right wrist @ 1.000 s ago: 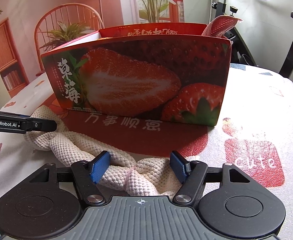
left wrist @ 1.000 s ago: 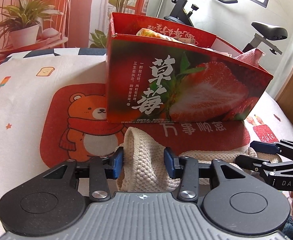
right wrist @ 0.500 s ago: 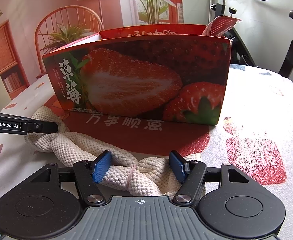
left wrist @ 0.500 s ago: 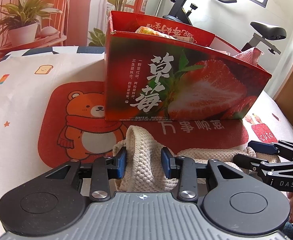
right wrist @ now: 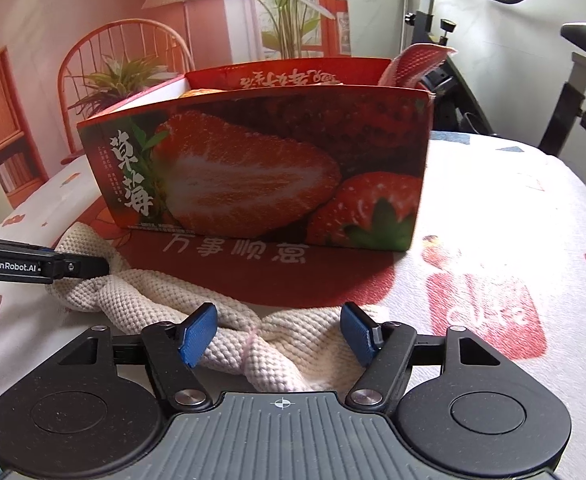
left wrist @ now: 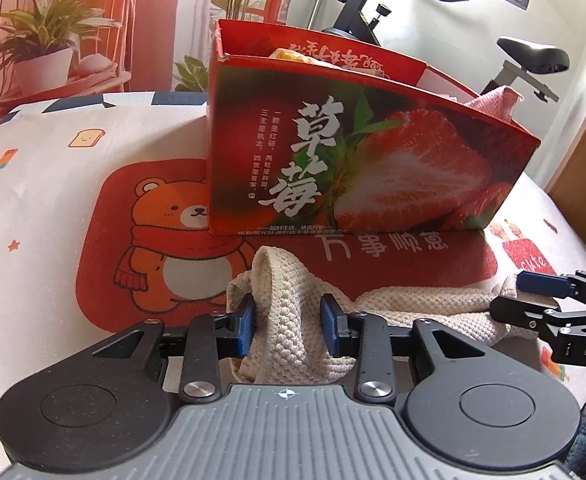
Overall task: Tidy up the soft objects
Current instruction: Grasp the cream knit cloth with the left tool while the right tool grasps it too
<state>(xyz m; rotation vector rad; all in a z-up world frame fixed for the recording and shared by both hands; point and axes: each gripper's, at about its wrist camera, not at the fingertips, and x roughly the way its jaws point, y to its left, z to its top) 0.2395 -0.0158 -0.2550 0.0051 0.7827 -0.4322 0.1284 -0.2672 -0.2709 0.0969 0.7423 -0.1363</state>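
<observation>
A cream knitted cloth (left wrist: 293,320) lies on the table in front of a red strawberry box (left wrist: 353,160). My left gripper (left wrist: 289,330) has its blue pads pressed on both sides of a raised fold at the cloth's left end. My right gripper (right wrist: 279,334) is open, its pads straddling the cloth's right end (right wrist: 269,344) without squeezing it. In the right wrist view the box (right wrist: 261,168) stands just behind the cloth, and the left gripper's fingers (right wrist: 73,268) reach in from the left. A pink cloth (right wrist: 417,60) sticks out of the box's right corner.
The table has a white cartoon cover (left wrist: 53,200) with a red bear mat (left wrist: 165,240). An orange item (left wrist: 289,56) lies inside the box. An exercise bike (left wrist: 525,60) stands behind, a potted plant and chair (left wrist: 45,48) at the far left.
My left gripper's pads have closed in on the cloth fold, which now stands up more. My right gripper has barely moved and stays open.
</observation>
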